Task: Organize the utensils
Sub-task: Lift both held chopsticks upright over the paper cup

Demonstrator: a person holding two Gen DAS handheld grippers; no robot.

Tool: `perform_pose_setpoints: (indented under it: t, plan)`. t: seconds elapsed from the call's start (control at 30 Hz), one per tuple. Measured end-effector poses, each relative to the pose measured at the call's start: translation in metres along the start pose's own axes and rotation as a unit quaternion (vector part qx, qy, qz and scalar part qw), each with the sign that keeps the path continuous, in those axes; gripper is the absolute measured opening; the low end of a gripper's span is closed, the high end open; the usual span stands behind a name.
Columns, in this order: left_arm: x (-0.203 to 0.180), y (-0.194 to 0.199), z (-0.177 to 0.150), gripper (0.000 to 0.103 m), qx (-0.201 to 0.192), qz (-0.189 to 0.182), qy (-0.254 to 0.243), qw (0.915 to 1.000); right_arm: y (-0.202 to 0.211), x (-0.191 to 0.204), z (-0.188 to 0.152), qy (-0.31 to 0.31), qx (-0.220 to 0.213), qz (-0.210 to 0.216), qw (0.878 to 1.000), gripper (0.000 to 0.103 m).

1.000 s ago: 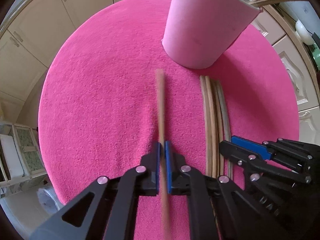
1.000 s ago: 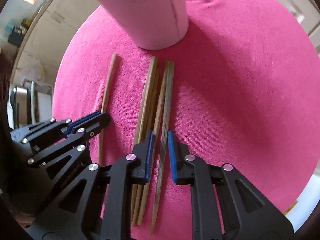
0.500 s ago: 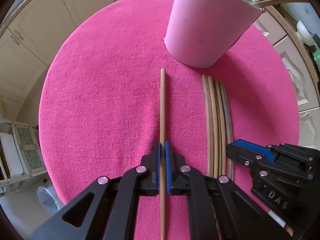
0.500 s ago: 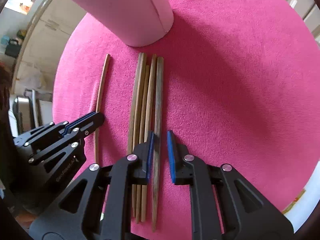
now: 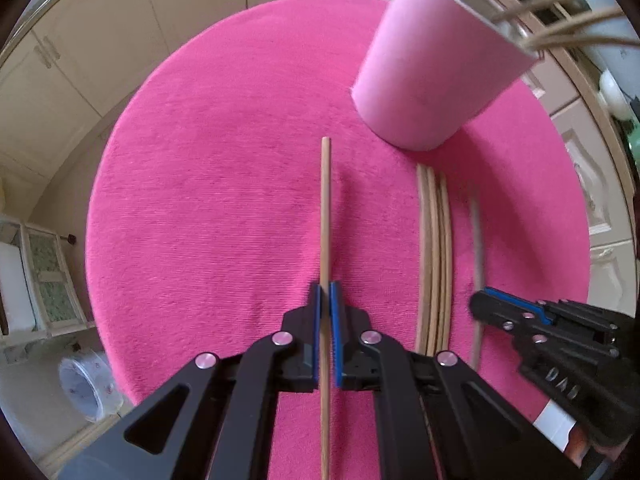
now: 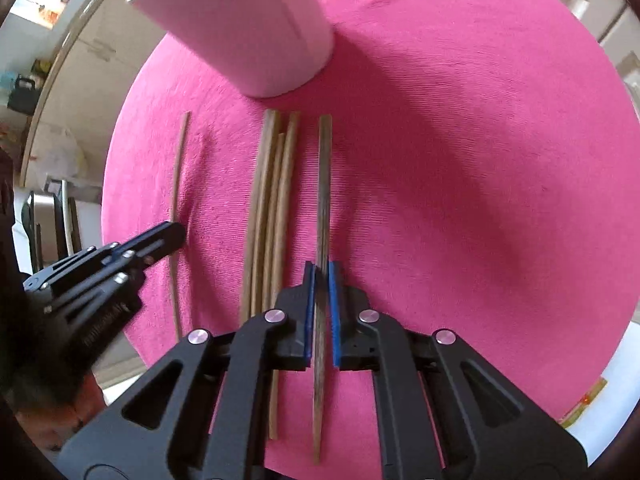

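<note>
A pink cup [image 5: 436, 72] [image 6: 248, 20] stands at the far side of a round pink mat [image 5: 220, 200] [image 6: 460, 160], with several chopsticks [image 5: 560, 36] sticking out of it. My left gripper [image 5: 325, 292] [image 6: 172, 236] is shut on a light wooden chopstick [image 5: 326, 208] [image 6: 178, 184] that points toward the cup. My right gripper [image 6: 321, 276] [image 5: 486, 304] has its jaws closing tight, pads pressed on a dark chopstick [image 6: 324, 184] [image 5: 476, 260]. Between the two grippers, three loose chopsticks [image 5: 434, 260] [image 6: 272, 208] lie side by side on the mat.
Cream cabinet doors [image 5: 72, 60] surround the mat. A clear plastic container [image 5: 90, 384] lies on the floor at lower left, and a white bowl [image 5: 612, 92] sits at the far right. The mat's near edge [image 6: 580, 360] is close to my right gripper.
My right gripper has shut on the dark chopstick and drawn it rightward, away from the bundle. The left gripper keeps its grip; its chopstick, blurred a second ago, is now steady.
</note>
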State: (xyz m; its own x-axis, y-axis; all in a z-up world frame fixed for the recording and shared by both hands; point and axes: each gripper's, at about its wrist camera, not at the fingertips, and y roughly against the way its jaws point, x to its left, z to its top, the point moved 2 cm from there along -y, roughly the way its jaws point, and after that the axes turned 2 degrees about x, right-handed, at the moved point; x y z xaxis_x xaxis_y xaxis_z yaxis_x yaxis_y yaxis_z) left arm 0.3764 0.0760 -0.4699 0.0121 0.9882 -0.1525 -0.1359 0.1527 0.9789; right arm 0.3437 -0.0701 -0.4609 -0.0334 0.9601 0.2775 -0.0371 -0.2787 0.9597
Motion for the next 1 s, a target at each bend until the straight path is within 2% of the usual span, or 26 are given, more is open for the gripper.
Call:
perform_pose_setpoints:
  t: [0.13, 0.3, 0.53, 0.57, 0.77, 1.0]
  plan:
    - [0.011, 0.012, -0.002, 0.005, -0.02, -0.012, 0.005, 0.9997, 0.006, -0.007, -0.005, -0.007, -0.014, 0.018, 1.0, 0.007]
    - [0.011, 0.033, -0.006, 0.005, -0.062, -0.042, 0.006, 0.9972, 0.022, -0.007, -0.012, -0.005, -0.041, 0.038, 0.998, 0.006]
    - [-0.004, 0.071, -0.004, 0.005, -0.131, -0.075, -0.02, 0.9883, 0.056, 0.0, -0.015, 0.019, -0.079, 0.054, 0.995, 0.006]
    - [-0.007, 0.077, -0.005, 0.005, -0.142, -0.08, -0.025, 0.9863, 0.063, -0.007, -0.014, 0.023, -0.085, 0.055, 0.995, 0.006]
    - [-0.017, 0.113, -0.003, 0.005, -0.2, -0.102, -0.054, 0.973, 0.101, 0.012, -0.01, 0.049, -0.134, 0.061, 0.988, 0.006]
    - [-0.033, 0.148, 0.023, 0.005, -0.259, -0.124, -0.058, 0.9561, 0.155, 0.027, 0.007, 0.077, -0.203, 0.068, 0.974, 0.006]
